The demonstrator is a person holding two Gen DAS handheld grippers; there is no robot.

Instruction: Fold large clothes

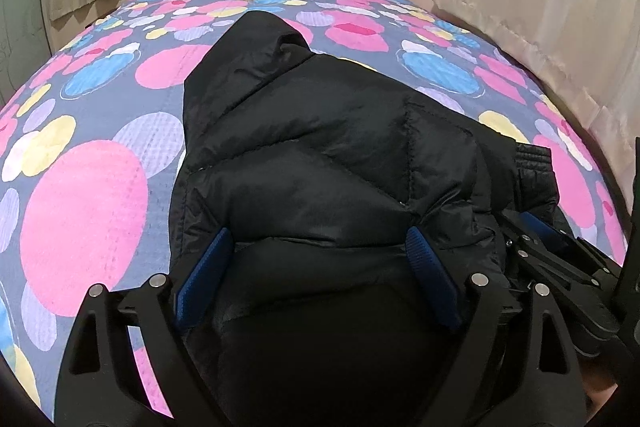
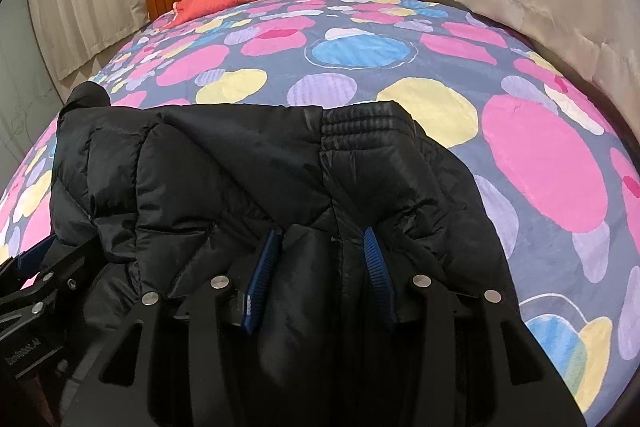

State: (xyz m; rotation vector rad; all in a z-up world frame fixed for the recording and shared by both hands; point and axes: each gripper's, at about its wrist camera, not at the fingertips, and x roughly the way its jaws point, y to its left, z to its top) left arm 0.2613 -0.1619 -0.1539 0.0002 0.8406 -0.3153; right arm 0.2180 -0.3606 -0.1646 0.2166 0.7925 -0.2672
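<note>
Starts at the left with the left claw (image 1: 318, 233), spread wide, the near edge of the jacket (image 1: 320, 131) bulging up between its pads. Cannot tell whether those pads press or merely flank the padding. Finds the jacket heaped on the bed (image 1: 88, 187), running from 6 o'clock at the claw up to the hood (image 1: 256, 39) at 11 o'clock. Puts the long axis roughly along the bed, away from both claws.

Moving right, meets the right claw (image 2: 320, 231), half closed and pinching a ridge of that same near edge, with creases fanning from its pads. Places the two claws side by side, about equally near the edge. Judges the coming move a shared one: probably laying down or letting go of the near edge, toward 12 o'clock.

Gets the hood clearly only from the left wrist view; sees it as a mere bump at 10 o'clock from the right. Gets the ribbed cuff (image 2: 360, 127) plainly at 12 o'clock from the right wrist view, lying across the body; catches only a sliver of it at 3 o'clock from the left.
</note>
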